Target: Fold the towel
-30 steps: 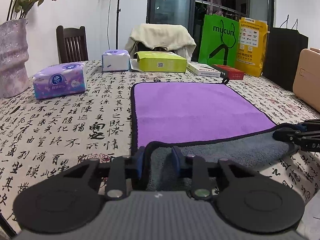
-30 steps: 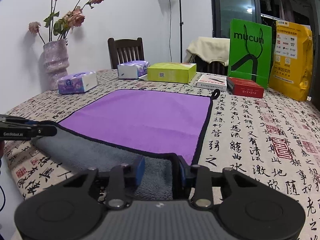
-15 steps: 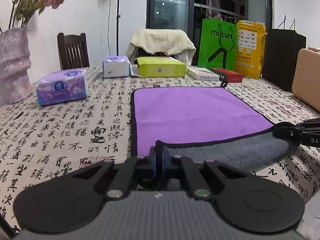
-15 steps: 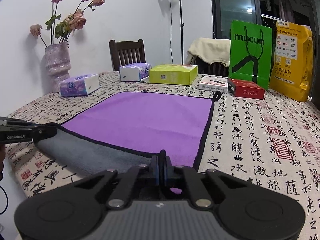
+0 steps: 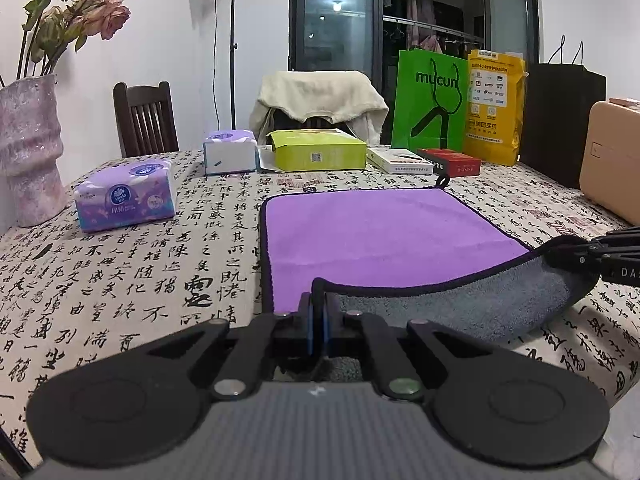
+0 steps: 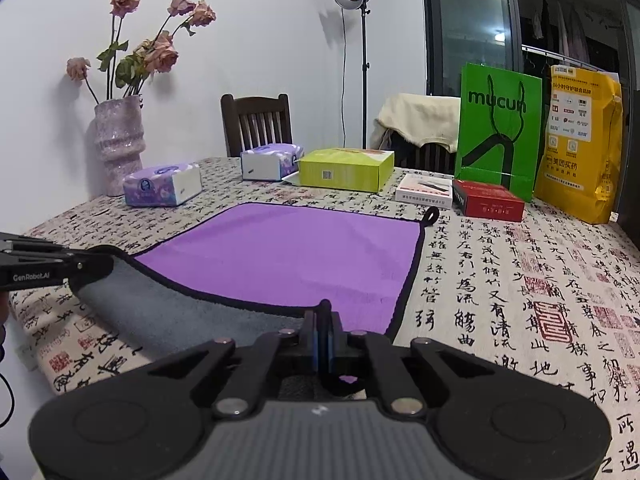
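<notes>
So I've got the purple towel (image 5: 372, 232) spread out on the tabletop (image 5: 132, 280), the one with the calligraphy-print cloth. My left gripper (image 5: 317, 312) has its jaws pinched tight on the near left corner of the towel, and my right gripper (image 6: 323, 320) has its jaws clamped the same way on the near right corner. The whole near edge is lifted off the tabletop and curled over, so the grey underside shows between my two hands, while the far half lies flat with its little hanging loop (image 6: 432, 216) at the far right corner.

Containers-wise: the pale mottled vase (image 6: 118, 144) at the far left holds a bunch of dried pink roses (image 6: 156, 48). Two soft tissue packs (image 6: 162, 184) sit beyond the towel, both closed up as far as I can tell. There's a lime-green box (image 6: 346, 170) with its lid shut, a flat white box (image 6: 426, 194), and a red box (image 6: 488, 200) next to it. Behind those stand a green shopping bag (image 6: 498, 132) and a yellow bag (image 6: 580, 144), can't see inside either. From the left camera there's also a black bag (image 5: 560, 116) and a tan case (image 5: 612, 164) off on the right. A wooden chair (image 6: 256, 124) and a lamp stand (image 6: 362, 60) are behind the tabletop.
</notes>
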Motion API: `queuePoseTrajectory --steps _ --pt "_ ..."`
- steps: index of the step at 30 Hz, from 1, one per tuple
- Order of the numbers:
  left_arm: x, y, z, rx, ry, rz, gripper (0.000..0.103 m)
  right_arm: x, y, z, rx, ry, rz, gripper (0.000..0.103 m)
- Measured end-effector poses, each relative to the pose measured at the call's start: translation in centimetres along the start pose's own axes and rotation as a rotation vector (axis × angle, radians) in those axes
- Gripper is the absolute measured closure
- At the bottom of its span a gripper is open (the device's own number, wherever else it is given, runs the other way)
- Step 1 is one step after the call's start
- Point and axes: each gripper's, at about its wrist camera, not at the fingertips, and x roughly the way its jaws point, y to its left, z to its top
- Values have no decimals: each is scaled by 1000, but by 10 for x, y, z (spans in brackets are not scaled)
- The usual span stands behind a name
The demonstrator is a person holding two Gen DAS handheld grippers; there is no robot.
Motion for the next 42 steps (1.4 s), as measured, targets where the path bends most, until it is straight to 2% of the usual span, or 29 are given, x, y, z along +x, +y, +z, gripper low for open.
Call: queuePoseTrajectory --steps 16,32,42 --pt "13 18 38 -50 -3 -56 98 17 -12 33 -12 -19 20 99" --pt "32 26 58 -33 -4 -62 98 36 -21 55 -31 -26 31 99" --pt "41 25 76 8 -34 -54 98 46 -30 69 -43 -38 23 99"
